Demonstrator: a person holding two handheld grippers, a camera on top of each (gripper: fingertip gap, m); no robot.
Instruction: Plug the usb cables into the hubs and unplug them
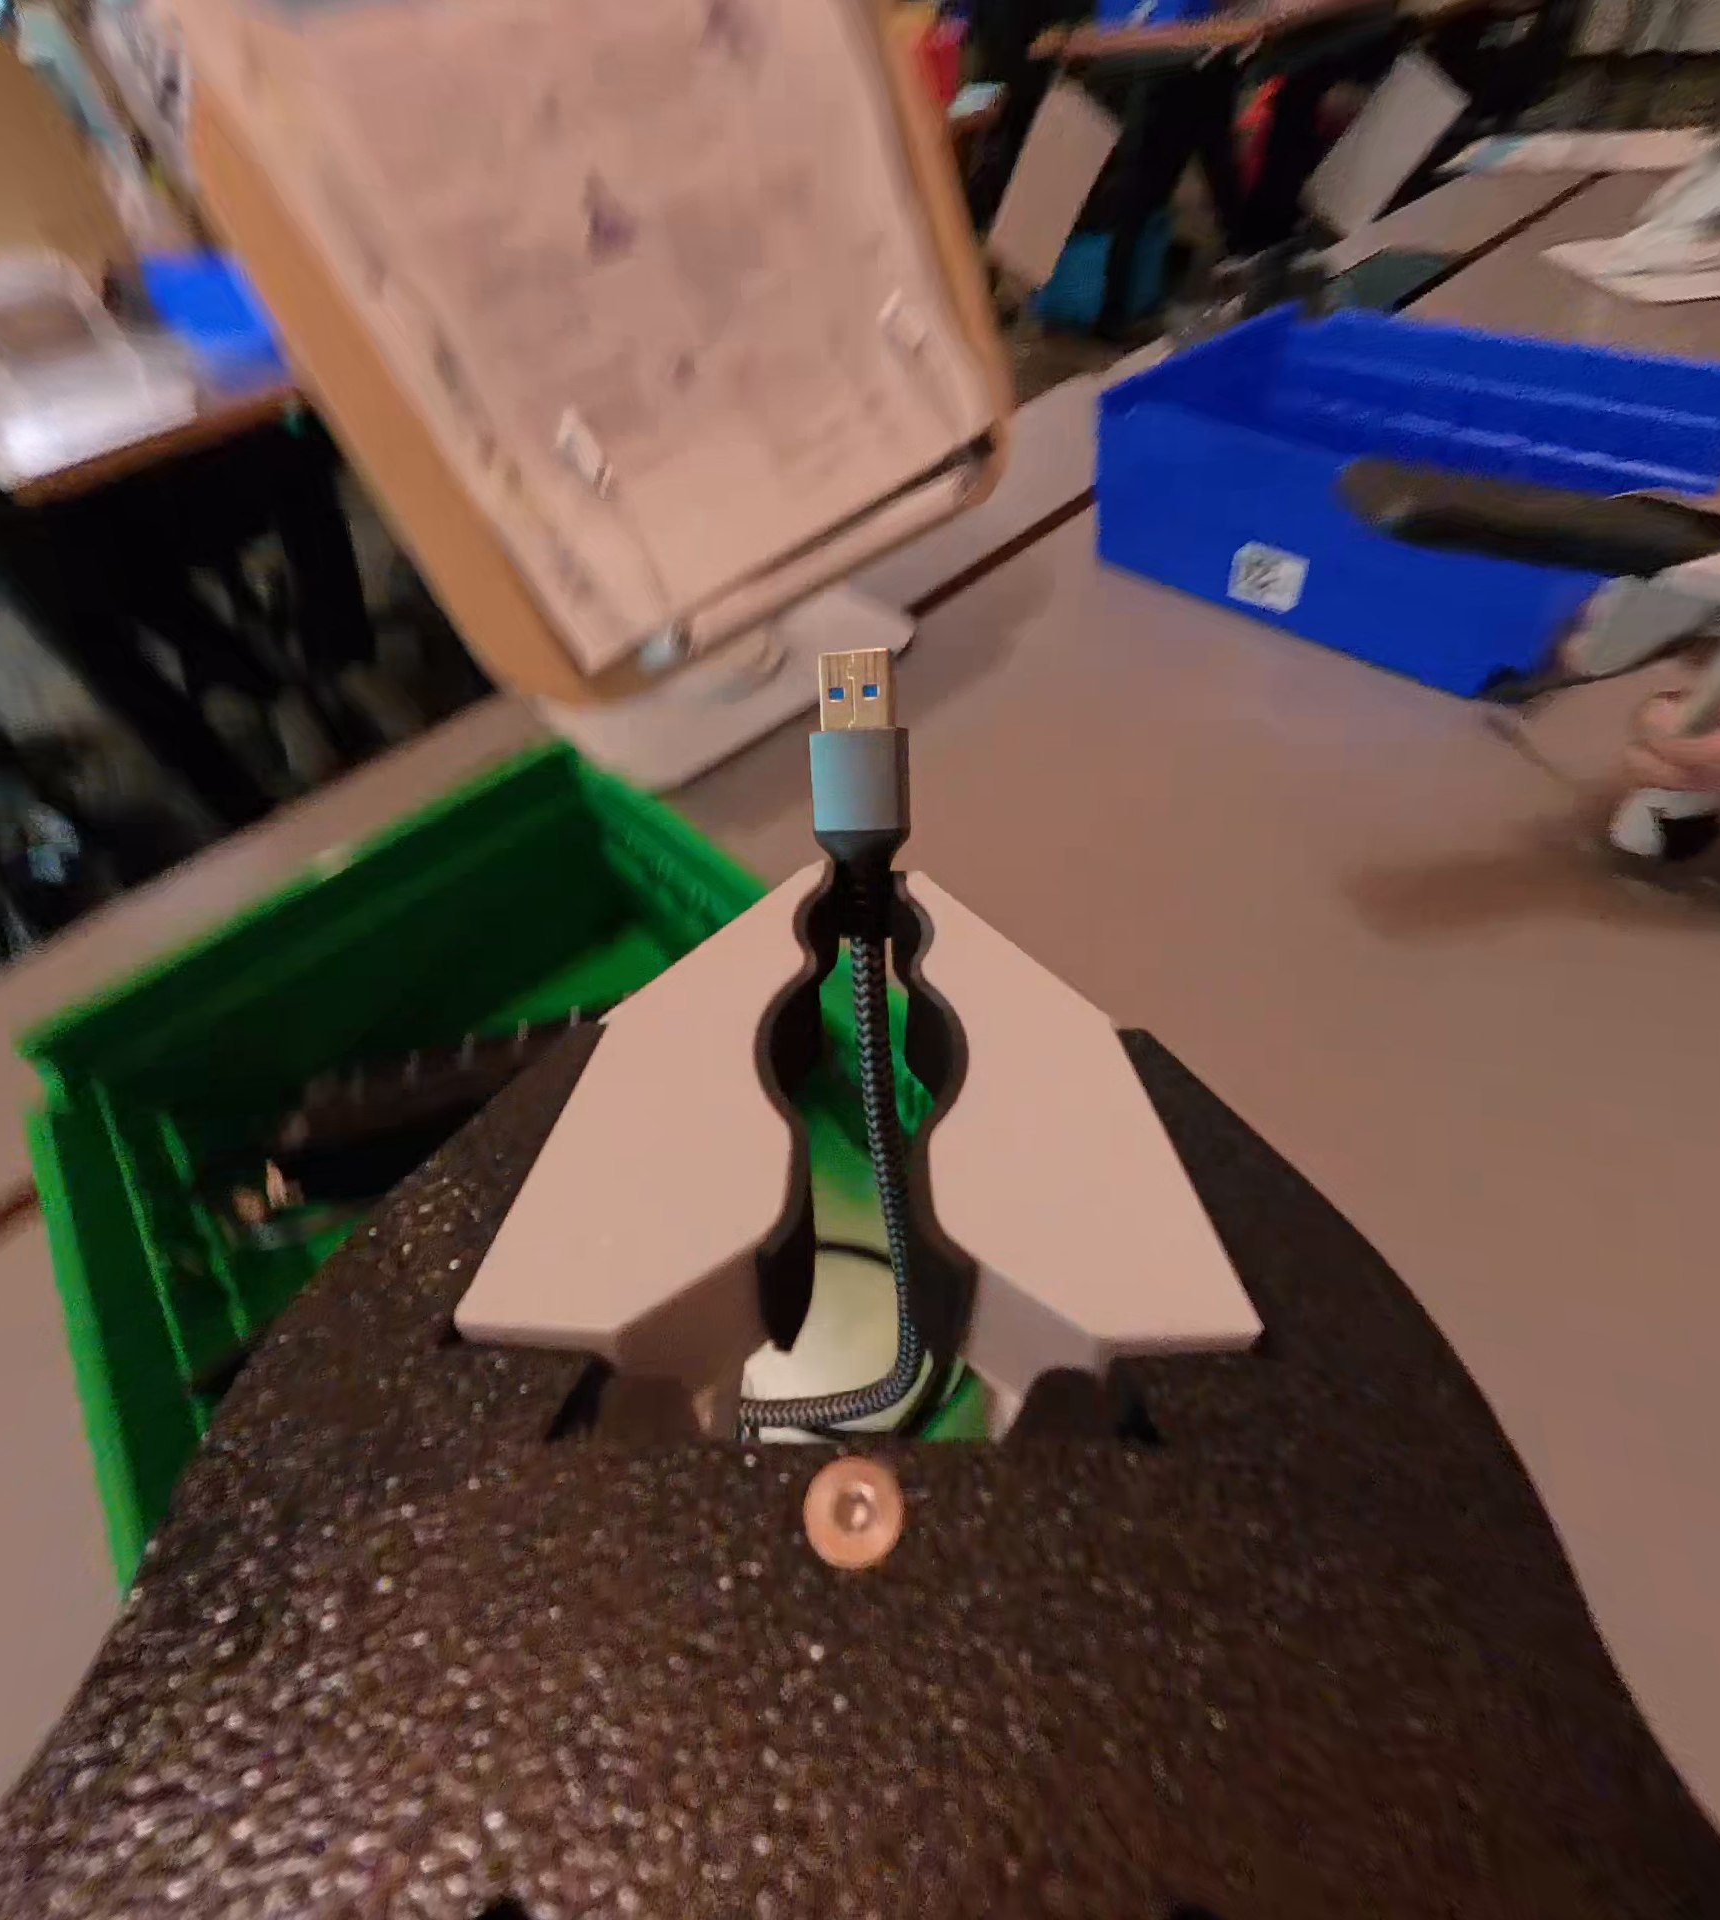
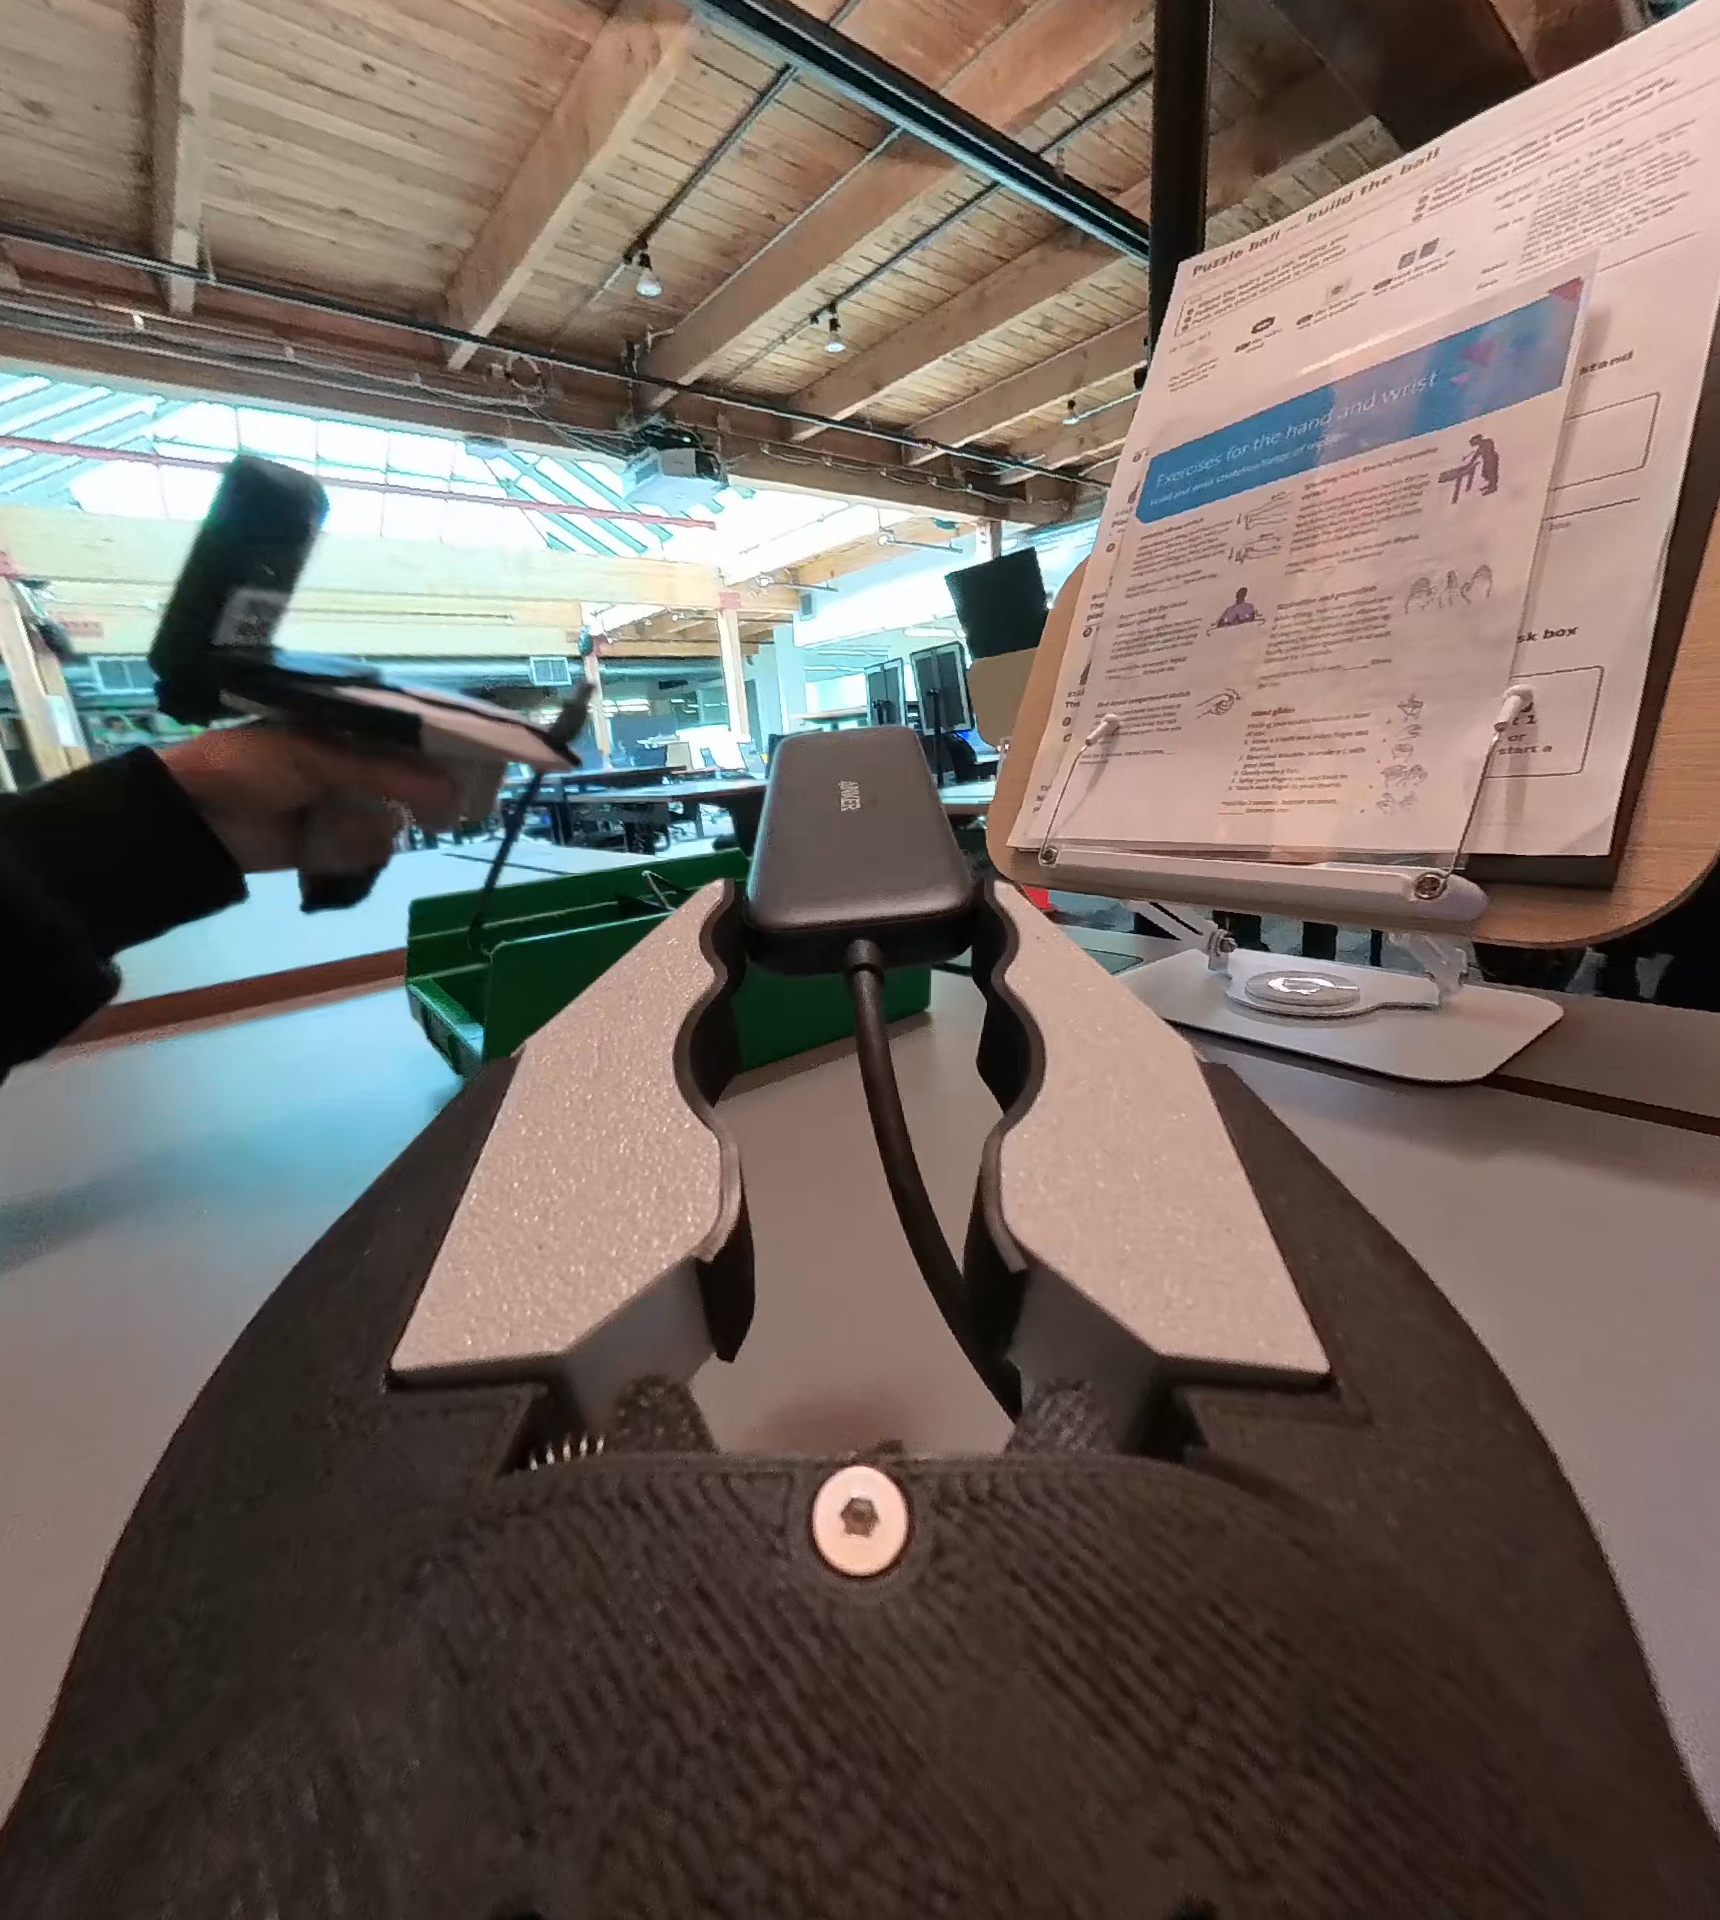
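Note:
My left gripper (image 1: 864, 883) is shut on a braided USB cable (image 1: 882, 1143) just behind its grey plug (image 1: 858, 774). The plug's gold metal end points forward, held above the table and free of any port. My right gripper (image 2: 856, 914) is shut on the near end of a dark grey USB hub (image 2: 851, 831), whose own black lead (image 2: 897, 1122) runs back between the fingers. The hub points up and away, above the table. The left gripper also shows in the right wrist view (image 2: 523, 743), held by a hand at the left, with its cable hanging toward the green bin.
A green bin (image 1: 399, 997) stands under the left gripper and shows in the right wrist view (image 2: 565, 956). A blue bin (image 1: 1375, 488) sits at the far right. A document stand (image 2: 1355, 582) with printed sheets stands on the grey table (image 2: 1562, 1299).

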